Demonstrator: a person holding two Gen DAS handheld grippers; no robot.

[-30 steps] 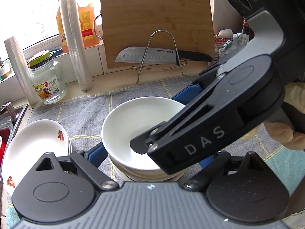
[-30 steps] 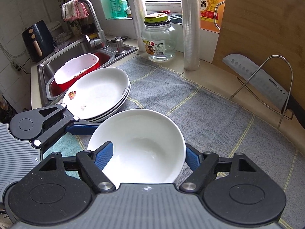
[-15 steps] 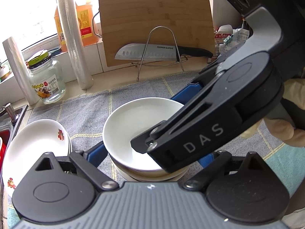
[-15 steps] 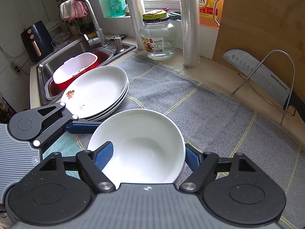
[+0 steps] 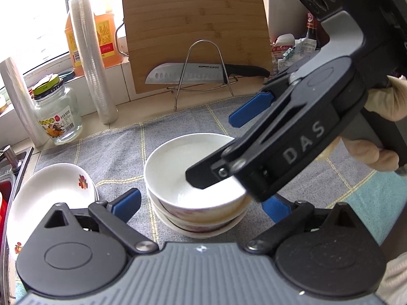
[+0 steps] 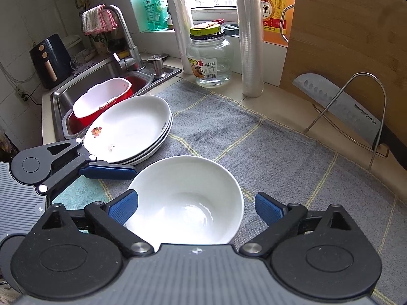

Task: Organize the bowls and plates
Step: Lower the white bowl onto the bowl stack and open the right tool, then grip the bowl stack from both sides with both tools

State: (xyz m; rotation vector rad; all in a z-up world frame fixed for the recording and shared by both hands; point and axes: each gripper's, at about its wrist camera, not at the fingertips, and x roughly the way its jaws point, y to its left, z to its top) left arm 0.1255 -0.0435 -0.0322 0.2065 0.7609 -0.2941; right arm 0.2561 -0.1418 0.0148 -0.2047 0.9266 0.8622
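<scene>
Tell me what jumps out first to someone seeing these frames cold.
The white bowl stacked on other bowls mid-cloth, dead centre, with the right gripper around it, its blue fingers opening clear of the rim. Left of it, the stacked plates by the sink; behind, the knife on a wire rack against the bamboo cutting board.

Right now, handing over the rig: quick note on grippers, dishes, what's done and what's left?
Left gripper: jaws opening, pads clear of the bowl stack that sits between them.
Right gripper: jaws opening, pads off the top bowl; nothing held.
Bowls: nested in one stack on the grey cloth, upright.
Plates: stacked beside the sink, touching nothing else.
Done: top bowl is seated on the stack.
Left: probably just back both grippers away; I see no loose dishes on the cloth, but a white tub is in the sink.
</scene>
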